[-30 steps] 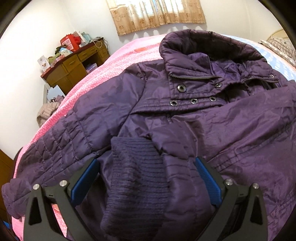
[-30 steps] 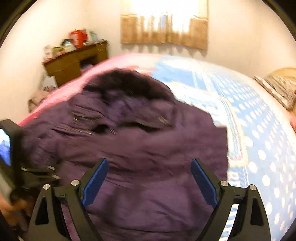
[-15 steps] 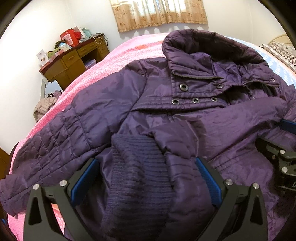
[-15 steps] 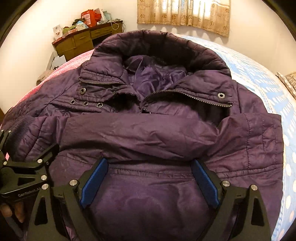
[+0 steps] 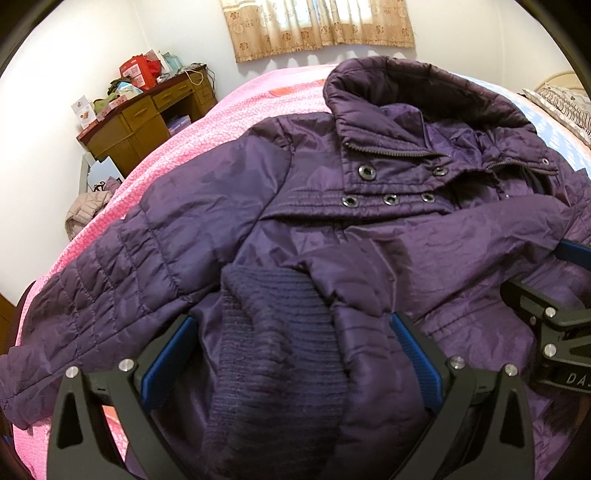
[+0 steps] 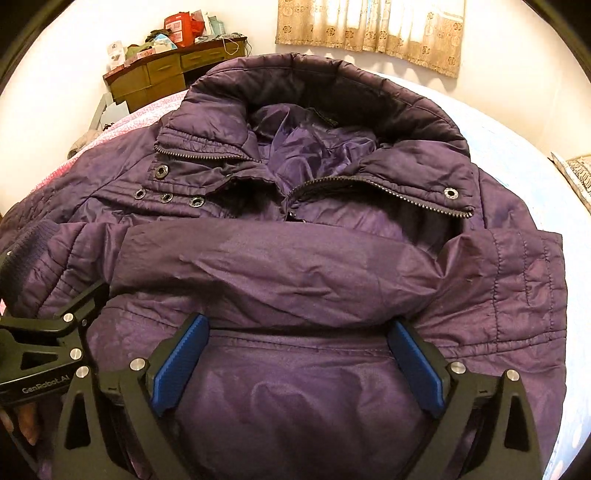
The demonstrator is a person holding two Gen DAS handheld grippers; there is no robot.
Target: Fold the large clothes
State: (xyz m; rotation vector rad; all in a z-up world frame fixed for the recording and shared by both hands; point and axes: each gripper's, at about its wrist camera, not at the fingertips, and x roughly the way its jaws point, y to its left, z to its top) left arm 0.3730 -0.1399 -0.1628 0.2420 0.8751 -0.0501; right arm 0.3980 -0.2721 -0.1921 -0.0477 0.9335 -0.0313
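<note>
A large purple quilted jacket (image 5: 229,206) lies front-up on the bed, hood (image 6: 325,88) toward the far wall. One sleeve (image 6: 280,269) is folded across the chest; its knit cuff (image 5: 269,332) lies between the fingers of my left gripper (image 5: 290,352), whose jaws stand wide with no visible squeeze. The other sleeve (image 5: 85,295) stretches out to the left over the pink cover. My right gripper (image 6: 297,363) hovers low over the jacket's body with its jaws opening and only flat fabric beneath them. It also shows at the right edge of the left wrist view as the right gripper (image 5: 554,317).
A pink bedspread (image 5: 236,110) covers the left of the bed and a blue dotted sheet (image 6: 576,332) the right. A cluttered wooden desk (image 5: 147,122) stands by the far wall under a curtained window (image 6: 369,29). A pillow (image 5: 565,107) lies far right.
My right gripper has dropped close over the jacket's body and entered the left wrist view at its right edge. The left gripper and the cuff between its fingers stayed put.
</note>
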